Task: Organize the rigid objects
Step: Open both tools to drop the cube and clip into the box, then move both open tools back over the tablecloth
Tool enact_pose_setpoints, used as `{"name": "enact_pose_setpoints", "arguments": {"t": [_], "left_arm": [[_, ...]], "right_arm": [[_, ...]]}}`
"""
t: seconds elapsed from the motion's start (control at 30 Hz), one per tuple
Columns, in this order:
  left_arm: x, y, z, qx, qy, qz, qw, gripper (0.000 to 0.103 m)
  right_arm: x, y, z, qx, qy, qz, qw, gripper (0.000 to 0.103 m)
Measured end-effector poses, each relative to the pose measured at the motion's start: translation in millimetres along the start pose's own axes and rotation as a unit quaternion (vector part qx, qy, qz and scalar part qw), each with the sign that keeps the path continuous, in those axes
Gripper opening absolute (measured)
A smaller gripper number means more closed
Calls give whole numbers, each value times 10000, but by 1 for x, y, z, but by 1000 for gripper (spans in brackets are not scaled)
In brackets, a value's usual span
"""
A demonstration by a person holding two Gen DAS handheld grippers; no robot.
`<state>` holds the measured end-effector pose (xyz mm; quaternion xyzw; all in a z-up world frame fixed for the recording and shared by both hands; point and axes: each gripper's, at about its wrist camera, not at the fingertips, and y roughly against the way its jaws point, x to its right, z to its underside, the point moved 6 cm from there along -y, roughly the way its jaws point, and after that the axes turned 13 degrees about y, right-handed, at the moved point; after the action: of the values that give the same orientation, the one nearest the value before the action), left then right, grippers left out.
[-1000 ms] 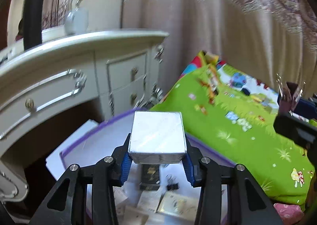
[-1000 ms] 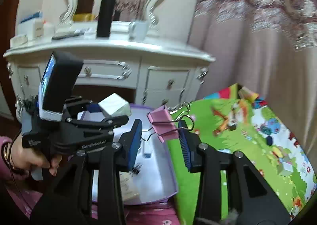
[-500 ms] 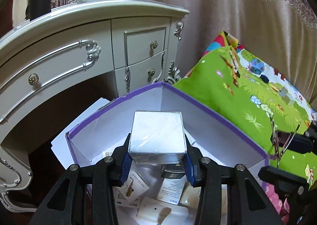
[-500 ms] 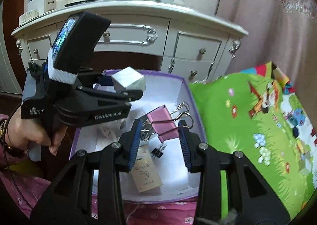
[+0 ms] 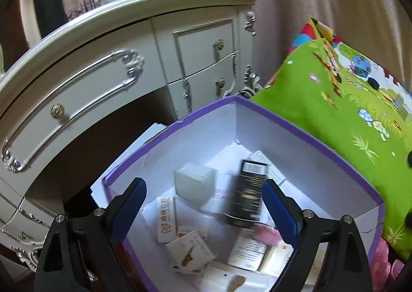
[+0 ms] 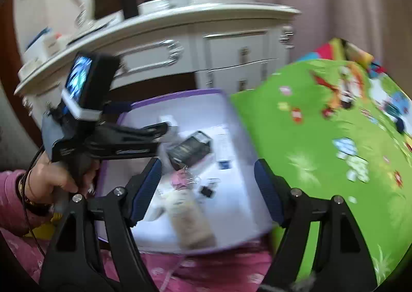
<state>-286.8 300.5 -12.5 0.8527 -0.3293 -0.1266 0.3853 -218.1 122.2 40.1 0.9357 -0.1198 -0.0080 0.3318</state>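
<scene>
Left gripper (image 5: 203,202) fingers spread wide, nothing between them; right gripper (image 6: 207,189) fingers likewise apart and empty. Both hang over the purple-rimmed box (image 5: 296,130). Left wrist view is sharp: white cube (image 5: 194,181) lies on the box floor toward the far corner, a black striped carton (image 5: 246,194) tilted just beside it on the right, small printed cartons (image 5: 190,249) and paper slips nearer the gripper, a pink blur (image 5: 265,234) close to the right finger. Right wrist view is motion-smeared but adds what the left lacks: the left hand (image 6: 51,178) on the left gripper's handle, a pink binder clip (image 6: 180,180) and a small black binder clip (image 6: 207,190) on the box floor, a beige carton (image 6: 190,220) lying near the front wall. Box walls stand high all round. Green play mat (image 5: 334,112) borders the box's right wall; white dresser (image 5: 128,60) stands close behind the far corner.
</scene>
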Motion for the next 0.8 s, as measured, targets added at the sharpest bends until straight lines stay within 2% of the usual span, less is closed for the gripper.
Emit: {"name": "enact_pose_setpoints", "arguments": {"t": [0.13,0.23,0.27,0.33,0.37,0.43,0.5,0.57,0.6,0.63,0.67,0.77,0.8], "left_arm": [[40,5,-2,-55,-230,422,9988,92],[101,9,-4,-184,-572,1156,9915,96],[128,10,-3,-282,-693,1471,9863,98],[182,9,1,-599,-902,2146,9707,102],[219,5,6,-830,-1054,2475,9596,102],[275,-2,15,-1109,-1364,2859,9420,102],[325,-9,23,-1168,-1746,3003,9304,102],[362,-14,29,-1099,-2010,3028,9251,102],[375,-17,32,-1056,-2099,2975,9254,102],[385,-21,33,-1017,-2170,2888,9269,102],[395,-25,35,-962,-2248,2815,9279,102],[399,-33,35,-1012,-2232,2700,9311,103],[396,-33,35,-1061,-2155,2767,9304,103]], "right_arm": [[52,25,25,-28,-448,612,9971,85],[110,50,68,-336,-787,1441,9859,88],[129,56,84,-504,-899,1673,9805,88],[166,70,113,-795,-1220,1962,9697,88],[188,78,129,-931,-1449,2080,9628,88],[233,93,160,-1082,-1864,2319,9486,88],[281,102,187,-1312,-2024,2600,9350,88],[311,106,205,-1405,-2088,2548,9337,88],[331,106,218,-1495,-2329,2450,9292,88],[348,106,229,-1600,-2725,2399,9179,90],[354,110,229,-1454,-2856,2492,9139,90],[370,112,221,-875,-3771,2181,8959,91],[378,109,213,-642,-4089,2204,8832,91]]}}
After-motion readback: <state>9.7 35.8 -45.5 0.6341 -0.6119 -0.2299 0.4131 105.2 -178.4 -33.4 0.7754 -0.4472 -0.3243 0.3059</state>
